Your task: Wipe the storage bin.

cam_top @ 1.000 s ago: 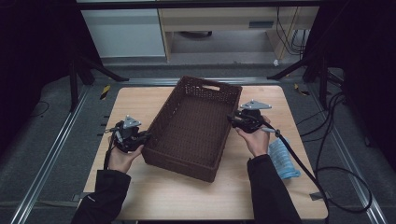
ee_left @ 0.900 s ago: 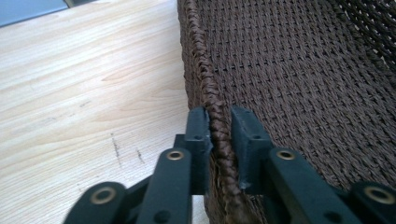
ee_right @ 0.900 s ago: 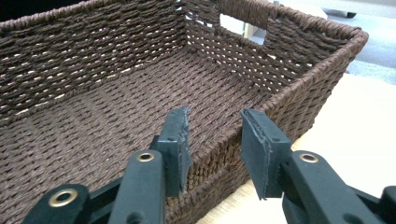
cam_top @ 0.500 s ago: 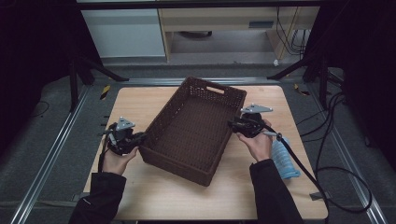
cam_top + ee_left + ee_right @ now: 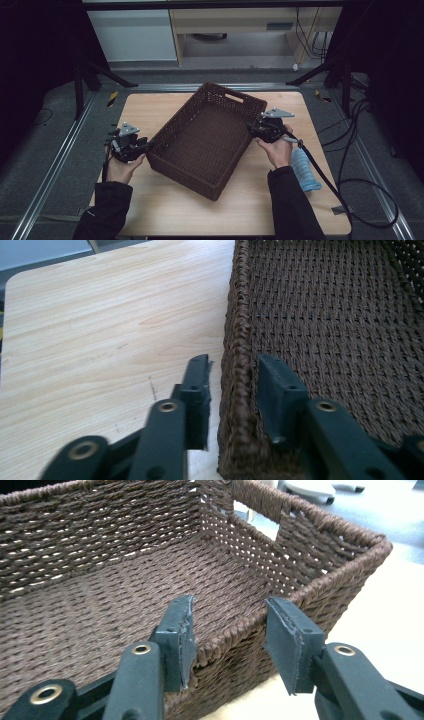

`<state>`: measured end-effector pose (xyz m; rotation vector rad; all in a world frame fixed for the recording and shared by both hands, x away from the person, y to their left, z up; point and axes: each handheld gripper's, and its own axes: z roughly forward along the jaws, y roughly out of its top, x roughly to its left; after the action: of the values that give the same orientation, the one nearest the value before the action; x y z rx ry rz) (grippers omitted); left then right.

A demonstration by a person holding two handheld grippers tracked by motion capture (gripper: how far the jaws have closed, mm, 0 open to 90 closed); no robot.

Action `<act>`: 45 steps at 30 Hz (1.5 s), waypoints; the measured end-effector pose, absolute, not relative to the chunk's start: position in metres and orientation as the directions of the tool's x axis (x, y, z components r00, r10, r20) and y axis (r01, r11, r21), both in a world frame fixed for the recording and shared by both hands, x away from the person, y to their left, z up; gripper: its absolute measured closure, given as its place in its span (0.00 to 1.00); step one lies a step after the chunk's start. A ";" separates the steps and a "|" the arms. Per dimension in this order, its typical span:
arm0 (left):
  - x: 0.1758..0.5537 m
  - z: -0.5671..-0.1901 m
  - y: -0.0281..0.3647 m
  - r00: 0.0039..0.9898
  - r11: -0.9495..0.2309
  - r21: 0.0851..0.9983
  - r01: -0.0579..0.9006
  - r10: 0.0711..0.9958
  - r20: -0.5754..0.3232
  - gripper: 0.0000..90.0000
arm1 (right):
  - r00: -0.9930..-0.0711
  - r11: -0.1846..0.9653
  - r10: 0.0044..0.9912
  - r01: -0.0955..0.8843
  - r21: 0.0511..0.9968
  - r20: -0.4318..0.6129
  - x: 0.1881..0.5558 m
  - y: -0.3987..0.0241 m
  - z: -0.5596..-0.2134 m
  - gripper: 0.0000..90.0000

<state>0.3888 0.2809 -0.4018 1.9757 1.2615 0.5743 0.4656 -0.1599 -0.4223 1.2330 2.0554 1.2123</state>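
Observation:
A dark brown woven basket [image 5: 185,175] lies at an angle on the wooden table [image 5: 165,107]. My left gripper [image 5: 150,145] is at its left rim. In the left gripper view the left gripper [image 5: 232,375] straddles that rim [image 5: 235,340]; its jaws have just been opening and a gap shows beside the weave. My right gripper [image 5: 251,127] is at the basket's right rim. In the right gripper view the right gripper [image 5: 230,625] straddles the rim [image 5: 325,587]; its jaws have also just been opening and stand apart around it. The basket holds nothing.
A blue ribbed roll [image 5: 305,172] lies on the table beside the person's right forearm. Black cables [image 5: 370,190] trail off the table's right side. A small yellow item [image 5: 113,98] lies on the frame past the far left corner.
The basket has turned a little, its near end swinging left. Both hands have shifted slightly toward the near edge with it.

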 end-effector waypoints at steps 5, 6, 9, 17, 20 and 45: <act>0.389 -0.401 0.285 0.415 -0.263 0.758 0.597 0.910 -0.012 0.81 | -0.505 0.221 0.861 0.478 0.850 0.060 0.458 -0.162 -0.419 0.63; 0.390 -0.401 0.285 0.415 -0.261 0.758 0.598 0.910 -0.014 0.84 | -0.507 0.222 0.860 0.480 0.849 0.062 0.455 -0.162 -0.419 0.62; 0.395 -0.402 0.286 0.409 -0.259 0.753 0.605 0.912 -0.015 0.88 | -0.532 0.243 0.845 0.474 0.846 0.054 0.450 -0.163 -0.416 0.61; 0.409 -0.404 0.292 0.386 -0.236 0.759 0.607 0.922 -0.021 0.86 | -0.477 0.223 0.879 0.435 0.872 0.013 0.459 -0.172 -0.414 0.56; 0.410 -0.404 0.293 0.381 -0.230 0.763 0.604 0.924 -0.022 0.84 | -0.482 0.239 0.876 0.448 0.862 0.008 0.461 -0.172 -0.419 0.57; 0.433 -0.401 0.305 0.353 -0.214 0.747 0.629 0.935 -0.029 0.82 | -0.426 0.243 0.903 0.404 0.882 -0.053 0.456 -0.201 -0.411 0.54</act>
<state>0.4334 0.3053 -0.4014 1.9399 1.3605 0.5768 0.4561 -0.2008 -0.4107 1.1894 1.9448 1.1254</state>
